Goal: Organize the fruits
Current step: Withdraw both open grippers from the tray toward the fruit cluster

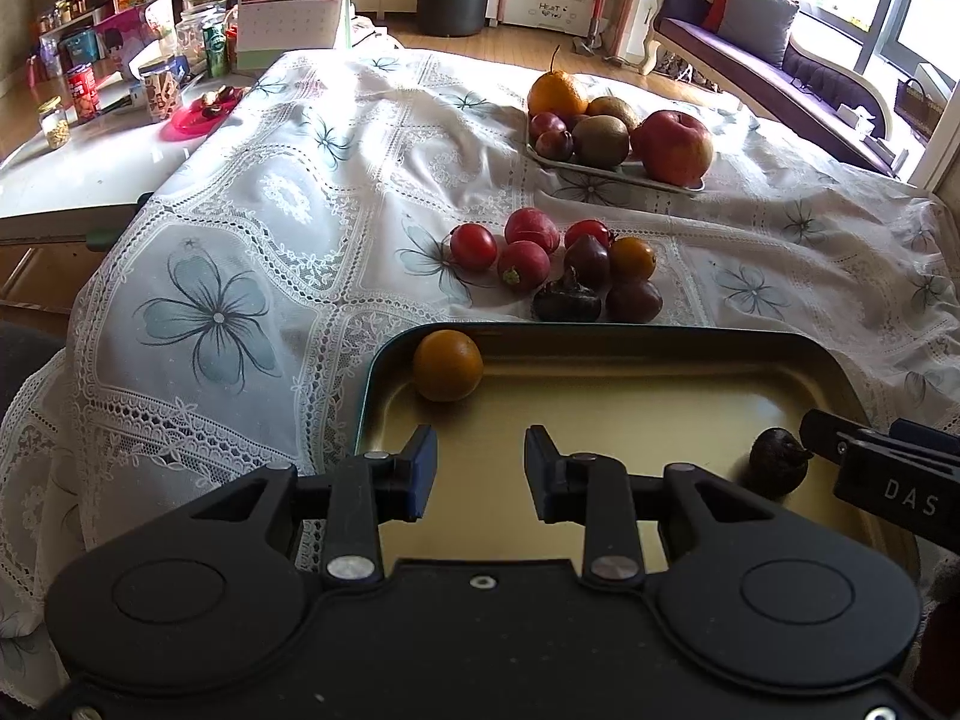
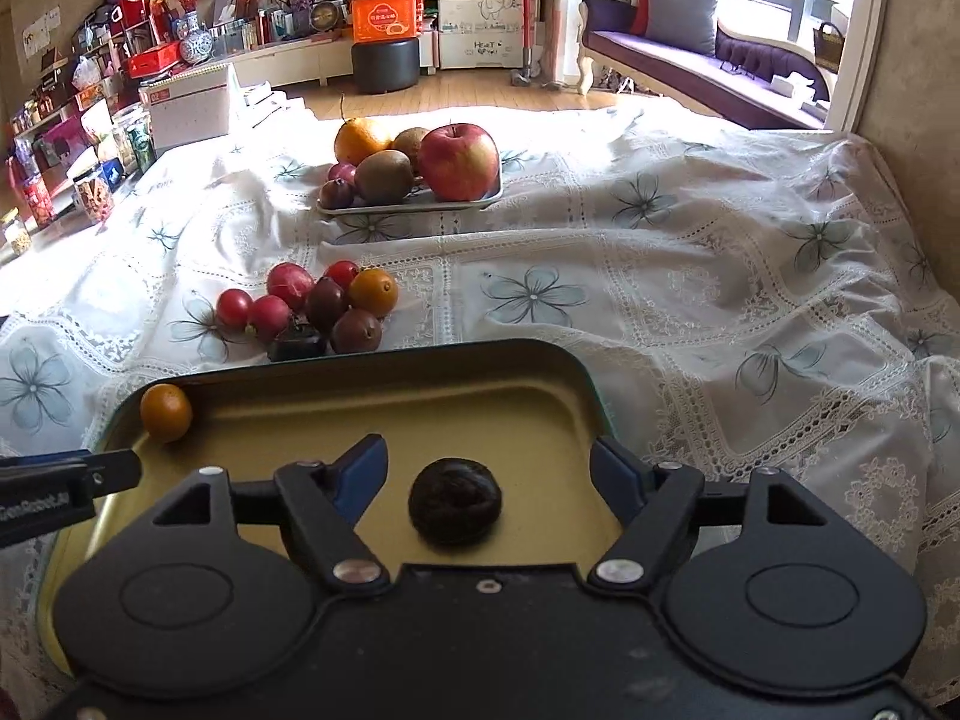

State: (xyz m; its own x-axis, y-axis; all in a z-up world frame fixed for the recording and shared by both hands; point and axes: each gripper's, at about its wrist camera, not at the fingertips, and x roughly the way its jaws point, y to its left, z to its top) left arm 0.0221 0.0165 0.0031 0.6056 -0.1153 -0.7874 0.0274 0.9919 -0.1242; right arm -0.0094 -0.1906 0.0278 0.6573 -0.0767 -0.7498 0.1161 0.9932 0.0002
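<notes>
Sunlit living-room clutter, a purple chaise (image 2: 690,69) by the window and packed shelves lie behind a tabletop (image 2: 690,276) draped in a white lace cloth with grey-blue flower prints. Nearest the cameras sits a gold tray (image 1: 630,396) with a dark rim. It holds 2 fruits: a small orange (image 1: 447,365) in its far left corner, touching the rim, and a dark, wrinkled water chestnut (image 2: 454,507) on the near right part of the floor.

Over that tray the left gripper (image 1: 480,465) hovers with its jaws apart and nothing between them. The right gripper (image 2: 486,474) is spread wide, the dark fruit lying on the tray floor between its blue-padded fingers (image 2: 360,471), touching neither. From the left wrist view the tip of the right gripper sits just beside that same fruit.

Just beyond the tray's far rim, a loose cluster of small fruits (image 1: 558,267) rests on the cloth: several red ones, a few dark purple ones, 1 small orange one and another dark chestnut nearest the tray, all bunched and touching. Farther back stands a pale rectangular plate (image 2: 414,204) carrying a large red apple (image 2: 459,161), 2 kiwis, an orange pear with a stem, and small purple fruits at its left end.
</notes>
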